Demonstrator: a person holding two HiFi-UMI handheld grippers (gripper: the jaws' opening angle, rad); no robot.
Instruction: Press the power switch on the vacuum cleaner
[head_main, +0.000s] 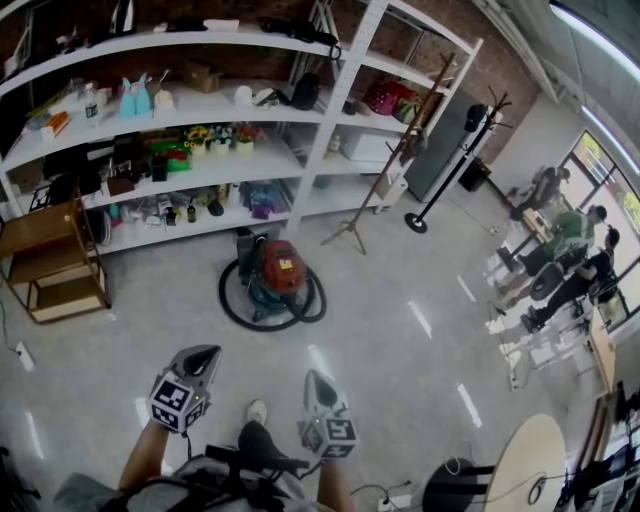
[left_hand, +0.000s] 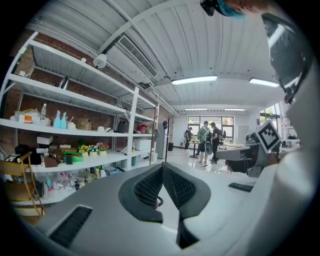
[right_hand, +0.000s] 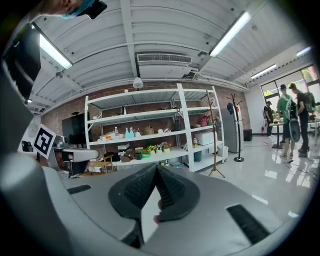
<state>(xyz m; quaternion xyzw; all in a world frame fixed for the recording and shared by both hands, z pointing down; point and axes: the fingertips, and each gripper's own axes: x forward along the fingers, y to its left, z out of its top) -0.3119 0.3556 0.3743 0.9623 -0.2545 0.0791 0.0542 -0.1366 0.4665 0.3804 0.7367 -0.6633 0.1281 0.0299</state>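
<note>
the left gripper (head_main: 205, 353) and right gripper (head_main: 312, 379) each have jaws pressed together on nothing, well apart from the red vacuum (head_main: 279, 272) standing on the floor (head_main: 400, 300) by the shelves (head_main: 330, 120).

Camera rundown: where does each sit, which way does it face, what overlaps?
Head view: on the person's head, looking steeply down at the vacuum and shelves; shows left gripper, right gripper and a shoe.
Left gripper view: rides the left gripper, looking along its shut jaws toward the shelves; right gripper shows at right.
Right gripper view: rides the right gripper, looking along its shut jaws toward shelves and coat stand; left gripper shows at left.
Shared: all see the shelves; each gripper view catches the other gripper.
</note>
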